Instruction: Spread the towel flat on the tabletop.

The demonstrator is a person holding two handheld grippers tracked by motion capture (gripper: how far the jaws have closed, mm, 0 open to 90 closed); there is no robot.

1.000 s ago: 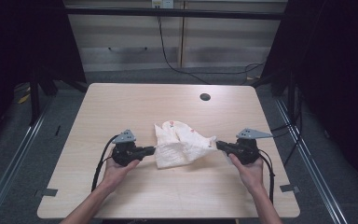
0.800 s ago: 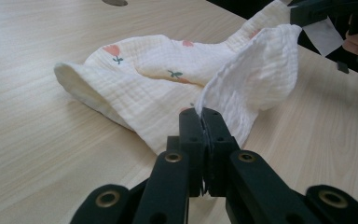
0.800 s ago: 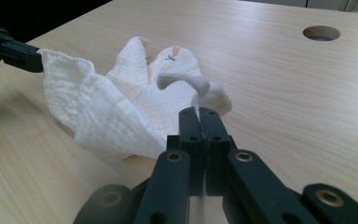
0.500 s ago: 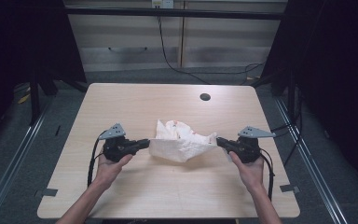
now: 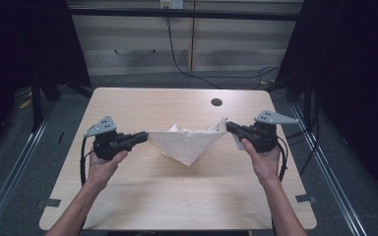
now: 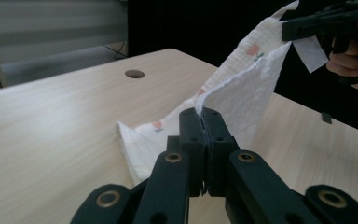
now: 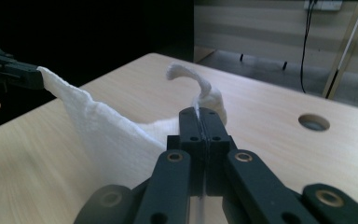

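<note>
I'm holding this light, floppy cloth (image 5: pixel 187 145) by two corners, left gripper (image 5: pixel 139 138) and right gripper (image 5: pixel 230 127) jaws clamping tight, its middle sagging toward the tabletop (image 5: pixel 177 196).

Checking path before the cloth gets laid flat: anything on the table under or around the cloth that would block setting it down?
Nothing visible blocks it. The cloth hangs stretched between the left gripper and right gripper, both shut on its corners. The table around and under it is bare wood; the round hole sits farther back, apart from the cloth.
</note>
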